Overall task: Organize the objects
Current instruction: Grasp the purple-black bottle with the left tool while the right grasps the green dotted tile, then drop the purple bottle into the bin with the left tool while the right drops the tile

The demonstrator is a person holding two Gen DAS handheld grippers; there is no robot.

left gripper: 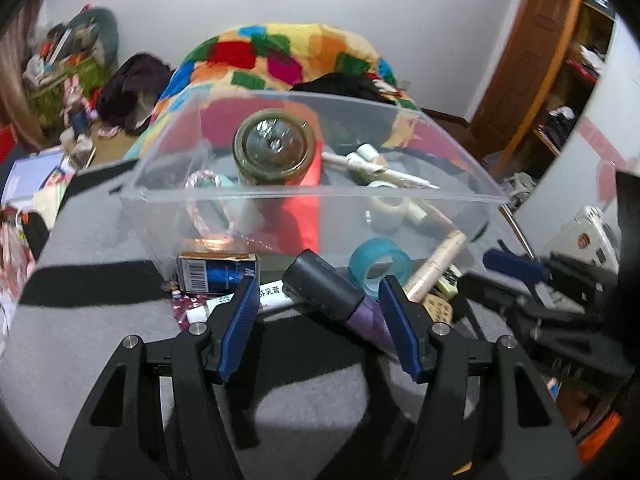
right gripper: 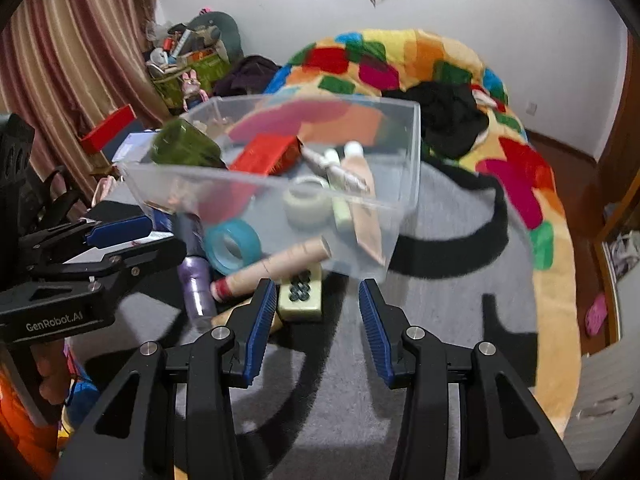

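Left gripper jaws spread around the umbrella; centre, then close gently. Right gripper released, empty, near the bin.

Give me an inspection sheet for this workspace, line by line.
Surface: grey mat.
Job's things: clear bin holds green jar, red box, white tape; outside it lie blue tape, folded umbrella, cardboard tube, mahjong tile.
Clutter: blue carton.
Grippers: left gripper open around the umbrella; right gripper open, empty.
Cables: nothing seen.
Surroundings: patchwork blanket, curtain.
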